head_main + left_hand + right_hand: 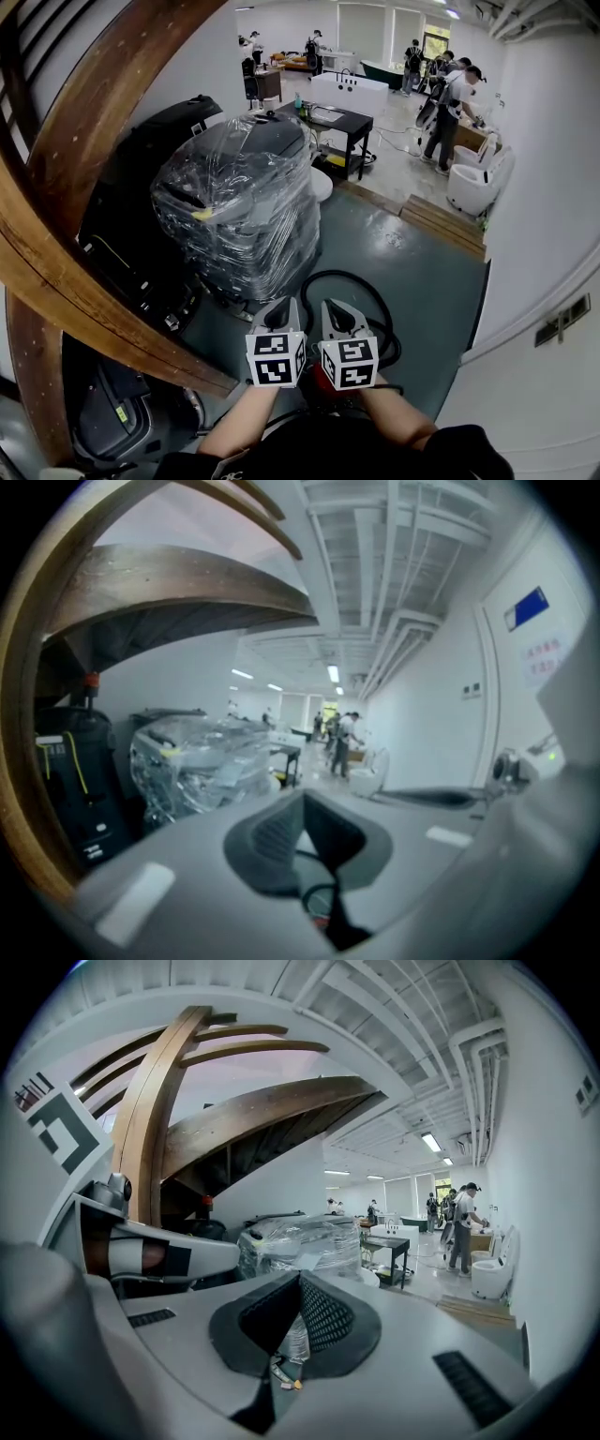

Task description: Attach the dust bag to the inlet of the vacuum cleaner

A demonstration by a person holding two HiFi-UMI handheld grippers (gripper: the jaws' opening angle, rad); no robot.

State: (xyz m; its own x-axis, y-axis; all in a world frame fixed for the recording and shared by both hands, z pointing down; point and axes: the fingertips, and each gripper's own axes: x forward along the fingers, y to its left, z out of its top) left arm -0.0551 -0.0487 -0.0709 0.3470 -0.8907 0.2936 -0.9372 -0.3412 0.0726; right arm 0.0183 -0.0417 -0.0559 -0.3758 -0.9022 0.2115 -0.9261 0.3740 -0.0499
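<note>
My left gripper (279, 306) and right gripper (336, 306) are held side by side low in the head view, both pointing away from me over the green floor. Each is shut with nothing between its pads. The left gripper (302, 799) shows its pads meeting at the tip, as does the right gripper (298, 1279). A red part of a machine (322, 379) peeks out between and below the marker cubes. A black hose (377, 302) loops on the floor just beyond the grippers. No dust bag shows in any view.
A plastic-wrapped stack (239, 202) stands ahead on the left, with black machines (131, 244) beside it. A curved wooden beam (94, 141) arches over the left. A white wall (544, 234) closes the right. A black table (330, 122), wooden planks (441, 223) and several people lie farther back.
</note>
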